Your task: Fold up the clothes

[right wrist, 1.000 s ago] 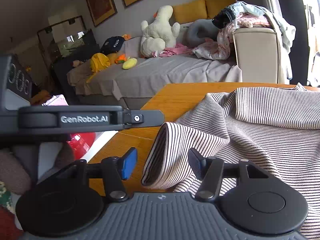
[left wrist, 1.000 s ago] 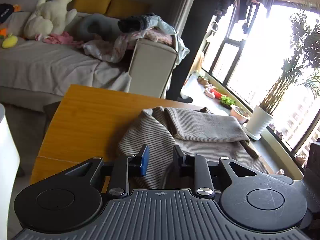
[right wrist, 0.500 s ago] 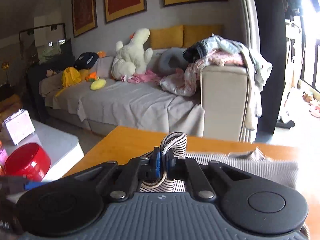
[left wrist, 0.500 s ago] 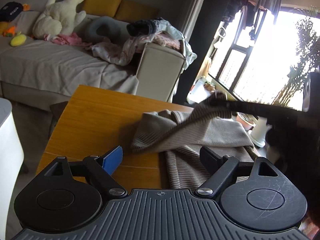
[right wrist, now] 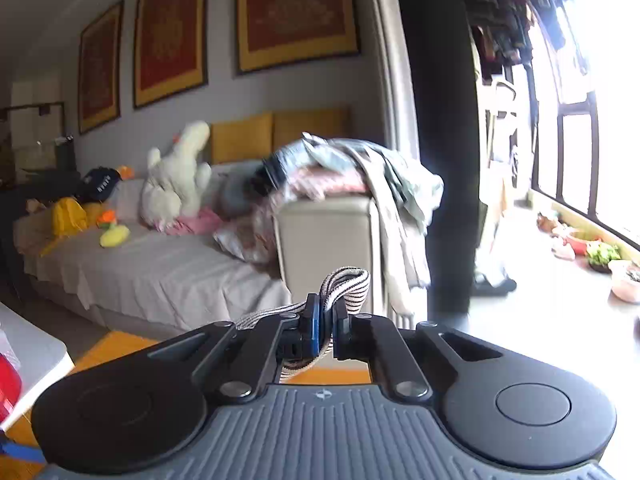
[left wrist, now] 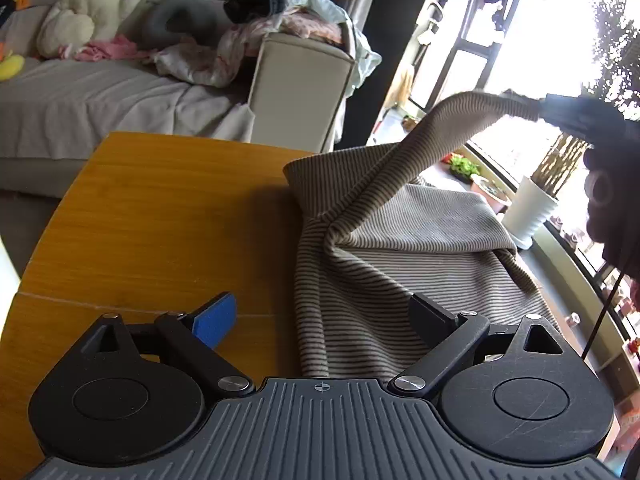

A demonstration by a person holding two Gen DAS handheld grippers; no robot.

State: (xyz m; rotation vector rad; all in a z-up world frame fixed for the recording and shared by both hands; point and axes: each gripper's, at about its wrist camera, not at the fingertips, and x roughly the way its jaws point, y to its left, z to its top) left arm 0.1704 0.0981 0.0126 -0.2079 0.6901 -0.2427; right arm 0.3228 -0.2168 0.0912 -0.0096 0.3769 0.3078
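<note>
- Right gripper (right wrist: 325,330): fingers clamped on a fold of the striped sweater (left wrist: 360,292), lifted above the bench (left wrist: 160,208).
- Left gripper (left wrist: 324,320): fingers opening wide over the sweater's near edge, pressing nothing.

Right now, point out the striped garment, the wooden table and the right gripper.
striped garment (left wrist: 380,280): left wrist view, flat body.
wooden table (left wrist: 160,216): left wrist view, bare top.
right gripper (right wrist: 325,330): right wrist view, between fingertips clamping fabric.

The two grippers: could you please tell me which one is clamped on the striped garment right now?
The right gripper: its jaws are pinched shut on a fold of the striped garment, lifting it. The left gripper has its jaws spread and opening, pressing on nothing.
</note>
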